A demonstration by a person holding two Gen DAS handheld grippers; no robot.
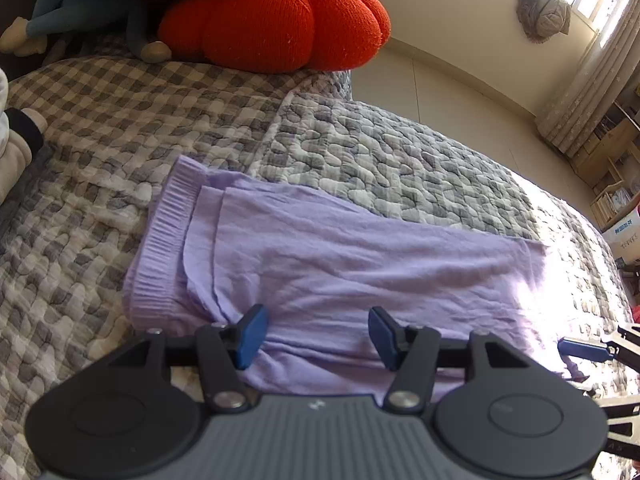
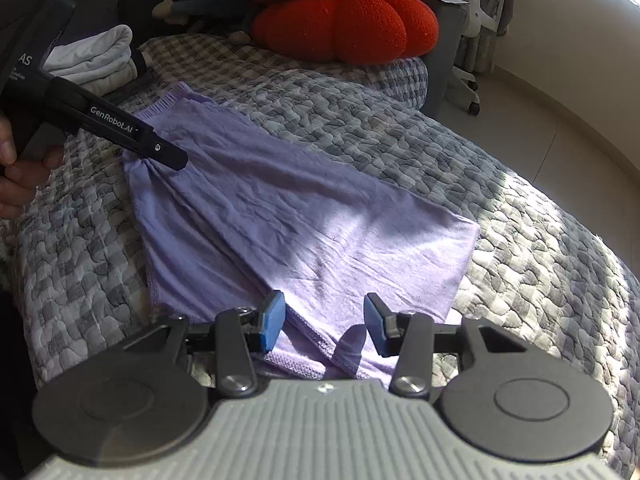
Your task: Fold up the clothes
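A lilac garment point(image 1: 340, 256) with a ribbed waistband point(image 1: 160, 236) lies folded flat on the grey checked quilt point(image 1: 400, 160). My left gripper point(image 1: 318, 320) hovers over its near edge by the waistband end, open, its blue pads apart and nothing pinched. In the right wrist view the same garment point(image 2: 280, 216) spreads out, with sunlight on its hem end. My right gripper point(image 2: 324, 308) stands open over the near hem corner; a small raised fold of cloth point(image 2: 352, 340) sits between the jaws without being pressed. A hand point(image 2: 16, 168) holds the left gripper's black body point(image 2: 132, 136).
A red knitted cushion point(image 1: 276, 24) and a plush toy point(image 1: 72, 12) lie at the head of the bed. Folded pale clothes point(image 2: 96, 56) sit at the far left. The bed's edge drops to the floor point(image 1: 460, 88) on the right, with a curtain point(image 1: 592, 76), shelves and an office chair point(image 2: 476, 20) beyond.
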